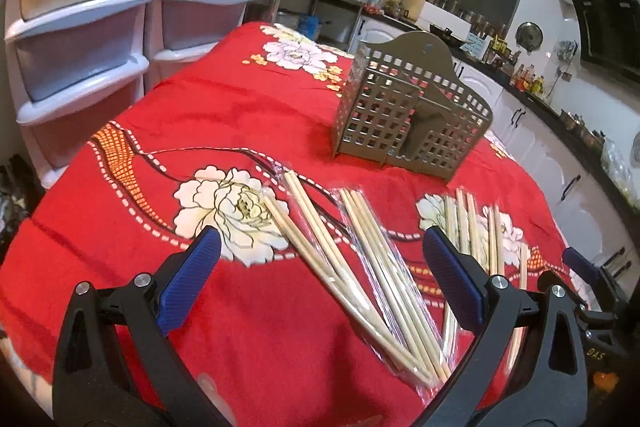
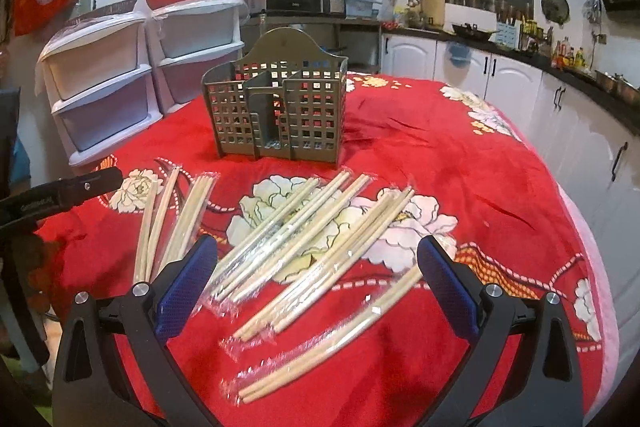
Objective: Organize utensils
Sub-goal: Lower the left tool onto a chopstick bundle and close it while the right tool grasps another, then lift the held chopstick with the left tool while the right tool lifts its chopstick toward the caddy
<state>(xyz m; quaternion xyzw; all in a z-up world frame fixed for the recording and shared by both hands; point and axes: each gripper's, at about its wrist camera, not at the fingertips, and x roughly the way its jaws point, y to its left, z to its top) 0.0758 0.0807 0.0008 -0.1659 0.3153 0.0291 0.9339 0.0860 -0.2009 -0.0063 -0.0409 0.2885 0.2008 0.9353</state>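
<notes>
Both tongs wide apart and holding nothing, chopsticks not yet picked up.

The left tongs (image 1: 320,279) and the right tongs (image 2: 318,277) hang over the counter (image 2: 460,163), which has a red flower cloth on it. Packs of chopsticks (image 2: 320,239) in clear wrap lie spread out near the tongs, some crossing each other. The gray holder (image 2: 278,107) stands upright farther back, well apart from the sticks, and looks like it has nothing in it. I think the first pick comes next. It would go best to choose one pack lying by itself, pinch it near the middle so it does not tip, then stand it in one box of the holder. The wrap looks slippery, so squeeze firmly.
</notes>
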